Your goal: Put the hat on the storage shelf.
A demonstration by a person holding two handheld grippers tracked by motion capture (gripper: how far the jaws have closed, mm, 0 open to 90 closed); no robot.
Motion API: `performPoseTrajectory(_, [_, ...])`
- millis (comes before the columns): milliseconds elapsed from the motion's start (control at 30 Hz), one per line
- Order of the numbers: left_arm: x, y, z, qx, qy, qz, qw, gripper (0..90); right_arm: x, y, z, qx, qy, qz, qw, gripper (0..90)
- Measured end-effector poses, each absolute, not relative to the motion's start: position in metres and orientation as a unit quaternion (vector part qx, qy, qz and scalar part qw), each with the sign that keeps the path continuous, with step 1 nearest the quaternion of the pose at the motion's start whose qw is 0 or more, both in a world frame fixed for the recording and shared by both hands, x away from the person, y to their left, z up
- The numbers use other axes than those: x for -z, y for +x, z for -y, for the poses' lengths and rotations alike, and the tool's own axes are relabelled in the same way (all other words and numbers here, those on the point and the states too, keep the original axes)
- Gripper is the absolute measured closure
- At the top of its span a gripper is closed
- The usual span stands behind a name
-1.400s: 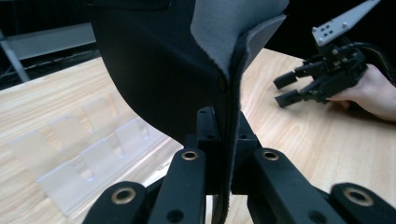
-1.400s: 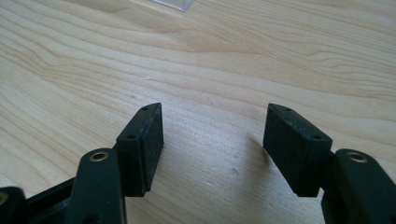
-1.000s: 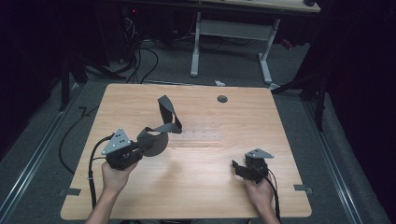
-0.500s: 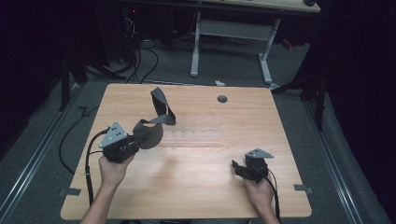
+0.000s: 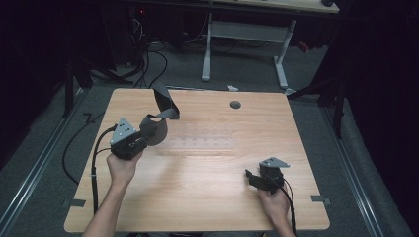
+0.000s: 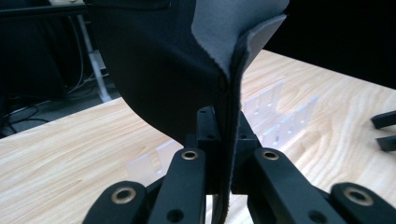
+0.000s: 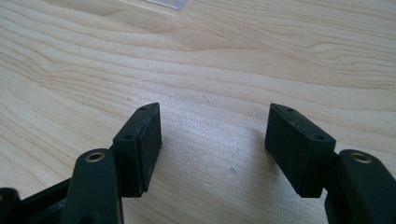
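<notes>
From above, a person's left tongs (image 5: 143, 136) hold a dark pad (image 5: 157, 129), a floppy fabric piece with a strap (image 5: 165, 101) curling up from it, lifted over the left part of the tabletop (image 5: 207, 197). The strap rises and bends toward the far left corner, so the piece's long axis runs from the tongs away toward the far edge.

The left gripper view adds what the high view cannot: the left tongs (image 6: 223, 140) are clamped tight on a thin folded edge of the pad (image 6: 163, 70), black on one face, grey on the other, hanging upright in front of the camera and blocking much of the scene.

The right tongs (image 5: 253, 177) rest near the front right of the tabletop, well apart from the pad. In the right gripper view the right tongs (image 7: 215, 140) stand wide apart with only bare wood between them.

A clear plastic rack (image 5: 200, 143) lies flat mid-table, just right of the pad. A round cable hole (image 5: 235, 104) sits near the far edge.
</notes>
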State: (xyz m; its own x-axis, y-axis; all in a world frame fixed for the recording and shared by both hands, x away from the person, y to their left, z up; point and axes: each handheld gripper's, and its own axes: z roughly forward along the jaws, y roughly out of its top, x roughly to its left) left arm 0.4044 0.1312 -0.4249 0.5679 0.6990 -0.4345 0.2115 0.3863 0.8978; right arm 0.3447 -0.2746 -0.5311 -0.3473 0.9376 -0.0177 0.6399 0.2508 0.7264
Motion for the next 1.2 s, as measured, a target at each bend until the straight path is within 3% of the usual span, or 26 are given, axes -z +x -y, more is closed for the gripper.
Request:
performPoseTrajectory(667, [0.45, 0.429, -0.127, -0.207, 0.531, -0.448, 0.689, 86.6, 0.531, 0.345, 0.275, -0.32, 0.522, -0.756, 0.233, 36.3])
performPoseTrajectory(1200, [0.47, 0.435, -0.123, -0.194, 0.533, -0.47, 0.677, 86.5, 0.531, 0.345, 0.275, -0.32, 0.521, -0.756, 0.233, 36.2])
